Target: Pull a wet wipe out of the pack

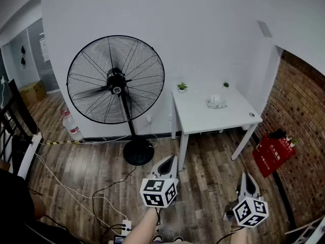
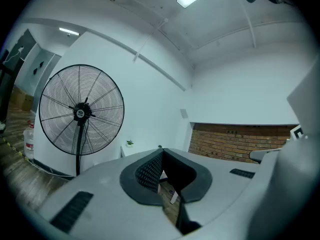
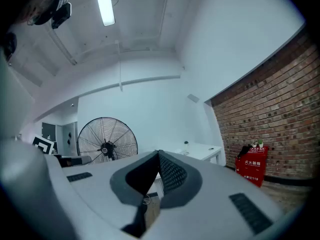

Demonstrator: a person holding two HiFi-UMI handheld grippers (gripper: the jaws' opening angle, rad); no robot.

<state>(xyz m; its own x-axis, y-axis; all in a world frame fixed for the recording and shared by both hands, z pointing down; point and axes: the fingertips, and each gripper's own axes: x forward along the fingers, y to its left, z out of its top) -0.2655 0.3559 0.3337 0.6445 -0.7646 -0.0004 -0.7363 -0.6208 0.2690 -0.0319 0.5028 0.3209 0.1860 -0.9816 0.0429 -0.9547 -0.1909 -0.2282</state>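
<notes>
The wet wipe pack (image 1: 216, 103) lies on the far part of a small white table (image 1: 203, 118), with a white wipe sticking up from its top. Both grippers hang low over the wooden floor, well short of the table. My left gripper (image 1: 170, 159) points toward the table's front left leg, its jaws closed tip to tip with nothing between them (image 2: 161, 152). My right gripper (image 1: 246, 177) is further right, also shut and empty (image 3: 158, 153). The table (image 3: 200, 151) shows faintly past the right jaws; I cannot make out the pack there.
A big black pedestal fan (image 1: 116, 80) stands left of the table. Two tiny potted plants (image 1: 182, 87) sit at the table's back edge. A red fire box (image 1: 273, 154) leans on the brick wall at right. Cables and a power strip (image 1: 125, 226) lie on the floor, with a bottle (image 1: 72, 125) by the wall.
</notes>
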